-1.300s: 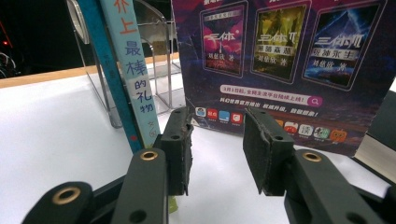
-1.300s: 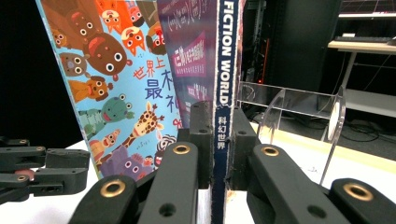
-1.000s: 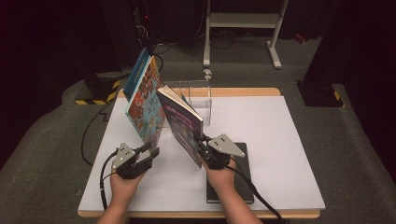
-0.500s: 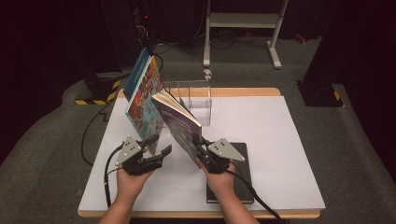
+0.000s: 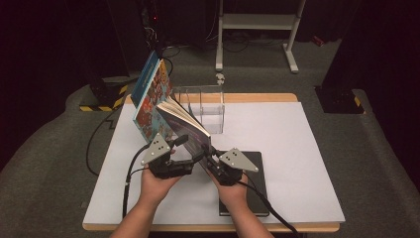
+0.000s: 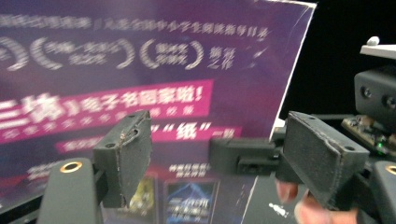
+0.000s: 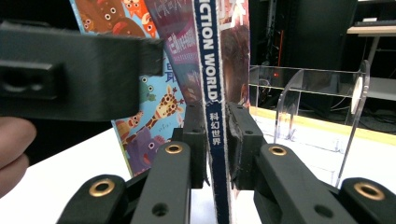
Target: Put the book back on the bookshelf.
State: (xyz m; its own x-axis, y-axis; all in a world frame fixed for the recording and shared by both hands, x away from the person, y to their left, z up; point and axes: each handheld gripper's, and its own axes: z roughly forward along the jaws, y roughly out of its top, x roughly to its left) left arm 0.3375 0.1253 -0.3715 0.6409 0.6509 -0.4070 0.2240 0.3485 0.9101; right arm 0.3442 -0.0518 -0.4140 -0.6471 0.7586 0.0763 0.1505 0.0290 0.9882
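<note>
Right claw [image 7: 215, 140] is clamped on the spine of the magazine [image 5: 185, 126]. You're holding it upright by its bottom edge over the near-centre of the desk [image 5: 297, 148], tilted left against the colourful picture book [image 5: 148, 101].

Left claw [image 5: 190, 148] is released: jaws have just been opening, nothing between the pads. In the left gripper view they stand apart in front of the purple back cover [image 6: 140, 70], not touching it.

Risks from here:
- One grip low on the spine carries the whole magazine. Pages fan at the top, so it can pivot in the jaws or flop open.
- The picture book looks propped rather than held. Nudge the magazine left and it may topple off the far-left edge of the desk.
- The clear acrylic stand [image 5: 205, 106] sits just behind. Swing the magazine right too low and a corner catches its wall.
- The dark tablet-like slab [image 5: 252, 188] lies under your right forearm; a dropped magazine lands on it.

Versus a second ago: left claw was closed at the magazine's lower left; now it's open and has moved off it, higher and toward the right one. Right claw hasn't moved.
</note>
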